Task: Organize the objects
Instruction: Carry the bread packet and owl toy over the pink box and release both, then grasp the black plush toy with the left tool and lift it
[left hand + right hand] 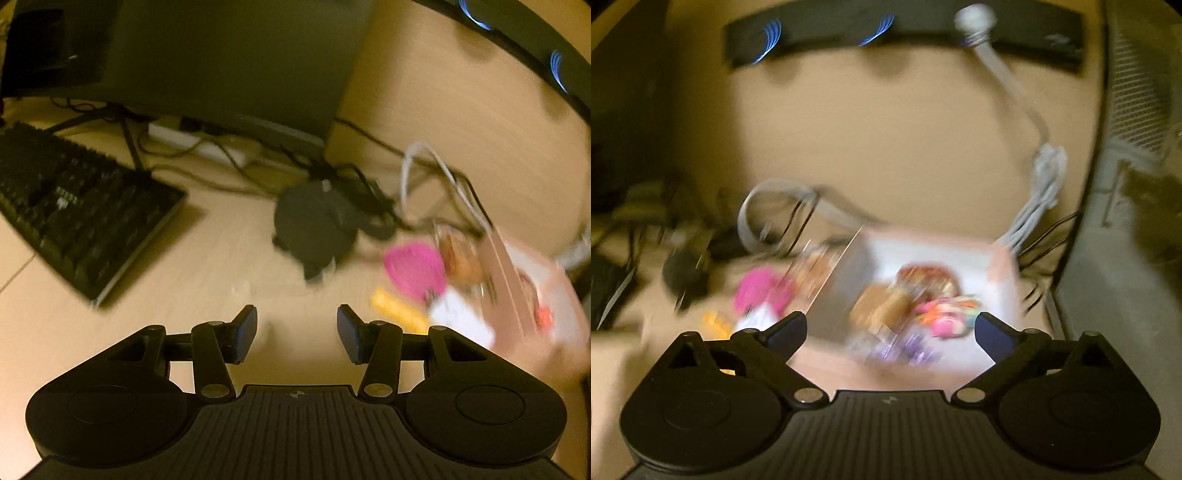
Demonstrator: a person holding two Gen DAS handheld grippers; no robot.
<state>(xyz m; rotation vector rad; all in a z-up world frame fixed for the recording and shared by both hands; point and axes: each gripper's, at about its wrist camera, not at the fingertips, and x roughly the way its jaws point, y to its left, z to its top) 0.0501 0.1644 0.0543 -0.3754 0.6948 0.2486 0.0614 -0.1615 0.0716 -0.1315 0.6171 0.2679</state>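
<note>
A shallow pinkish cardboard box (1001, 273) sits on the pale wooden desk (886, 147), and only the right wrist view looks down into it: blurred wrappers fill its white floor, a brown packet (882, 306), a red-and-brown one (927, 277), a pink and orange one (945, 314) and something purple (905, 350) at the near edge. The left wrist view sees that same box from the side, at its far right, showing mostly the outer wall (517, 288). Outside the box, on its left, lie a bright pink item (415, 271), a yellow packet (397, 312) and a white piece (461, 321), all smeared by motion. The right gripper (890, 332) hangs just over the near part of the box, its jaws spread wide with nothing pressed between the pads. The left gripper (297, 330) is released too, part-way apart over bare desk, empty, with the loose items ahead and to its right. Further out, only the left view shows a black keyboard (85, 218), a dark monitor (221, 59) and a dark round object (314, 221) among tangled cables. The right view alone shows a grey cord (1034, 192) and a mesh chair back (1126, 110). A black bar with blue lights (886, 29) runs along the desk's far edge.
</note>
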